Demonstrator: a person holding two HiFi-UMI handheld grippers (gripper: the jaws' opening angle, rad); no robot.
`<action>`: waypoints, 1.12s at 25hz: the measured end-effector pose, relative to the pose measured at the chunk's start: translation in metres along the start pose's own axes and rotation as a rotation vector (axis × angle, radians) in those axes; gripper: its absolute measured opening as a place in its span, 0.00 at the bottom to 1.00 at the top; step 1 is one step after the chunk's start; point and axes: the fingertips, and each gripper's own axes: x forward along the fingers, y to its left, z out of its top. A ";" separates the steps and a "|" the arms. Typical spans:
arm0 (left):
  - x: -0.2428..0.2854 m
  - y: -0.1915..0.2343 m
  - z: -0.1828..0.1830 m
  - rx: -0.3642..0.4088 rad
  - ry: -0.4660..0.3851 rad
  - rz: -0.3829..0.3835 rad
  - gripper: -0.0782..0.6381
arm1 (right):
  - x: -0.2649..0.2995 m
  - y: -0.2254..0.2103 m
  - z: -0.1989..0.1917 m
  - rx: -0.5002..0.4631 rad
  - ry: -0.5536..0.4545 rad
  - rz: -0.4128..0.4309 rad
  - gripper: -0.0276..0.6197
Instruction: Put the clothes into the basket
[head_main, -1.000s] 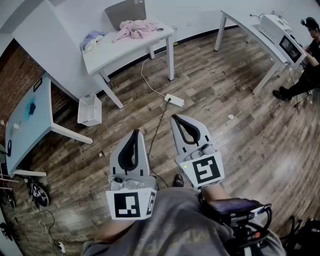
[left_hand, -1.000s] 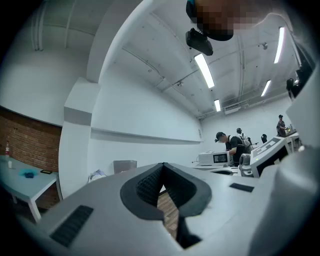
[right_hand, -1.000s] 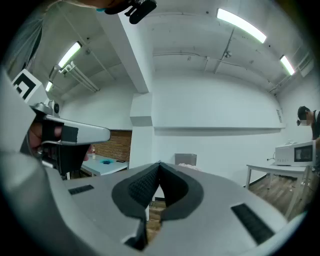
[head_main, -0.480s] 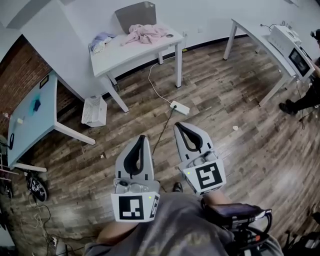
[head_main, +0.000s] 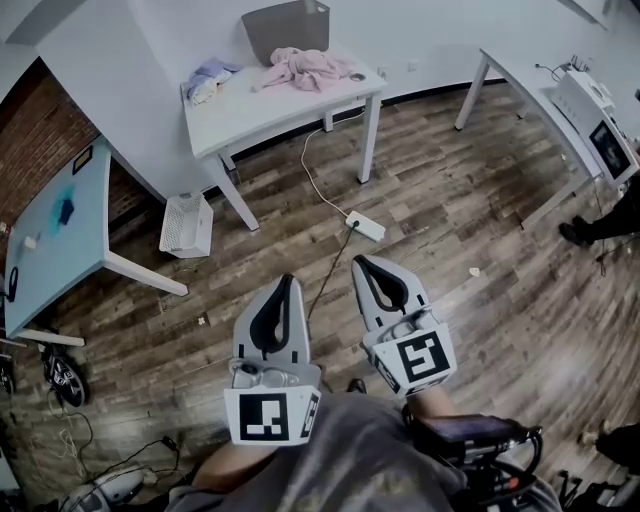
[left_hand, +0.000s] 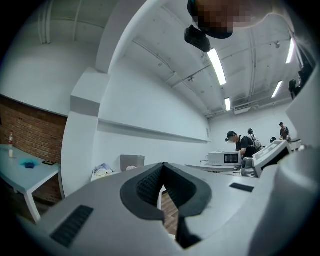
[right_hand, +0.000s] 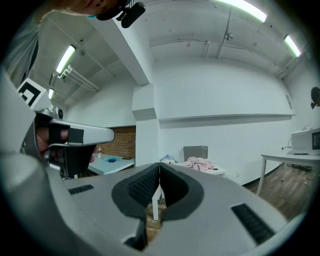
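Observation:
A white table (head_main: 250, 112) stands far ahead against the wall. On it are a grey basket (head_main: 287, 28), a heap of pink clothes (head_main: 310, 68) in front of the basket, and a pale blue cloth (head_main: 208, 80) at the left end. My left gripper (head_main: 287, 281) and right gripper (head_main: 360, 262) are held side by side over the wood floor, well short of the table. Both are shut with nothing between the jaws. The left gripper view shows the basket (left_hand: 132, 162) and the folded cloth (left_hand: 104, 170). In the right gripper view, the pink clothes (right_hand: 200, 163) lie beside the basket (right_hand: 195, 152).
A power strip (head_main: 365, 226) and its cable lie on the floor between me and the table. A white crate (head_main: 186, 224) sits by the wall, next to a light blue table (head_main: 50, 235). A long white table (head_main: 530, 85) with a machine (head_main: 600, 125) stands at the right.
Both grippers have moved forward together towards the white table, which now sits lower and further right in the head view. Both have stayed shut.

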 end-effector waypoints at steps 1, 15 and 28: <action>0.008 0.011 0.000 -0.007 0.000 0.000 0.12 | 0.012 0.001 0.001 -0.004 0.005 -0.002 0.05; 0.089 0.173 0.016 -0.025 -0.047 -0.033 0.12 | 0.187 0.025 0.032 -0.015 -0.034 -0.053 0.05; 0.140 0.226 -0.007 -0.049 0.001 -0.059 0.12 | 0.252 0.007 0.022 -0.026 0.030 -0.104 0.05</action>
